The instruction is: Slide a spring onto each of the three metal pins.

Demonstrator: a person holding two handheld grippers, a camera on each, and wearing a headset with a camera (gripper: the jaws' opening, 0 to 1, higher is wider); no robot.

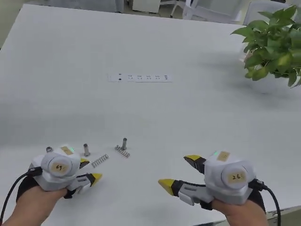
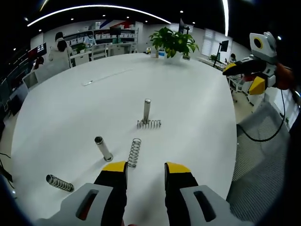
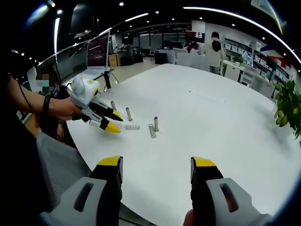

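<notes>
currently two grippers are hovering low over the white table [image 1: 197, 108] in the head view. the left gripper [image 1: 91, 169] is sitting at the lower left of the frame with its jaws parted a little and nothing between them. the right gripper [image 1: 178, 170] is sitting at the lower right with its jaws spread wide, also gripping nothing.

three metal pins are standing in a loose row just above the left gripper. the first pin [image 1: 49, 149] is peeking out at the far left behind that gripper, the second pin [image 1: 86, 149] is standing to its right, and the third pin [image 1: 124, 143] is standing farther right.

two loose springs are lying flat. the first spring [image 1: 99, 161] is lying between the second and third pins, near the left gripper's tips. the second spring [image 1: 122, 151] is lying at the foot of the third pin. in the left gripper view coils are showing along the first pin, so a third spring [image 2: 59, 182] appears to be sitting on it.

one power strip [image 1: 139, 77] is lying at the upper middle, and one potted plant [image 1: 275, 44] is standing at the upper right.
</notes>
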